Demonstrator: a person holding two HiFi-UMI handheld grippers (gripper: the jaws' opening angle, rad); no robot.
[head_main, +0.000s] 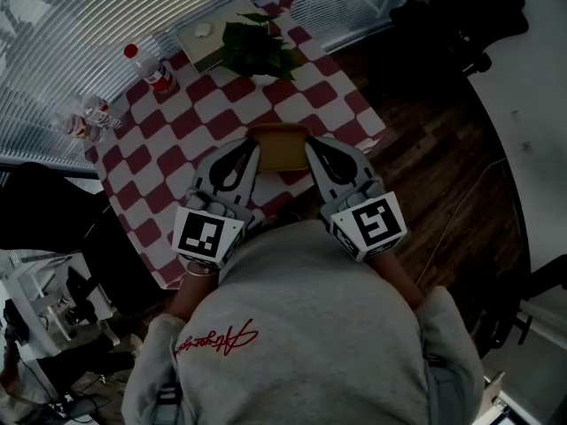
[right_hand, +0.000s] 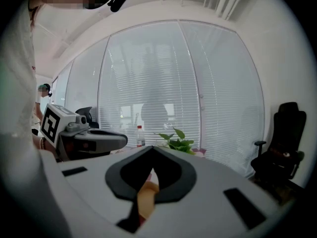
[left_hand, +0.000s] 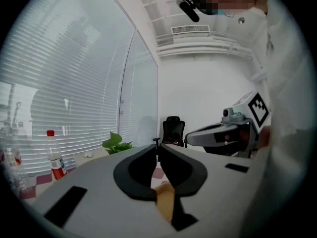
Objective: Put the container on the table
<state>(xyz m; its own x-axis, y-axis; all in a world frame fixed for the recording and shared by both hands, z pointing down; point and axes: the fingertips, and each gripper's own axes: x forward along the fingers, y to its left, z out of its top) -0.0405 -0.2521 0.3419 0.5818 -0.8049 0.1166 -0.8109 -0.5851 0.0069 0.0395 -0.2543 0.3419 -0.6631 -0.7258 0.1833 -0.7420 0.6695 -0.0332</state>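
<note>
the left gripper (head_main: 254, 151) is clenched on the left side of the container (head_main: 279, 147). in its own view the black jaw tips meet, and a tan strip of the container shows pinched just behind them. the right gripper (head_main: 310, 150) is clamped the same way on the container's right side, again with a tan piece caught between its closed jaws. both grippers point almost level, away from the person, and each shows in the other's view, side by side.

the container is a shallow tan thing held between the two grippers over the middle of the near edge of the table (head_main: 221, 104), just in front of the person's grey sweatshirt (head_main: 301, 326). i cannot tell whether its base touches the cloth or hangs above it.

the table carries a red and white checked cloth. a leafy plant (head_main: 257, 47) stands toward the far corner, well apart from the container, with a white box (head_main: 205, 38) just beside it on the left. a red-capped bottle (head_main: 155, 73) stands by the far left edge, and some clear bottles (head_main: 89, 118) lie near the left corner.

blinds (head_main: 106, 25) run behind the far edges. a black office chair (head_main: 452, 16) stands on the wooden floor (head_main: 425, 149) to the right of the table.
</note>
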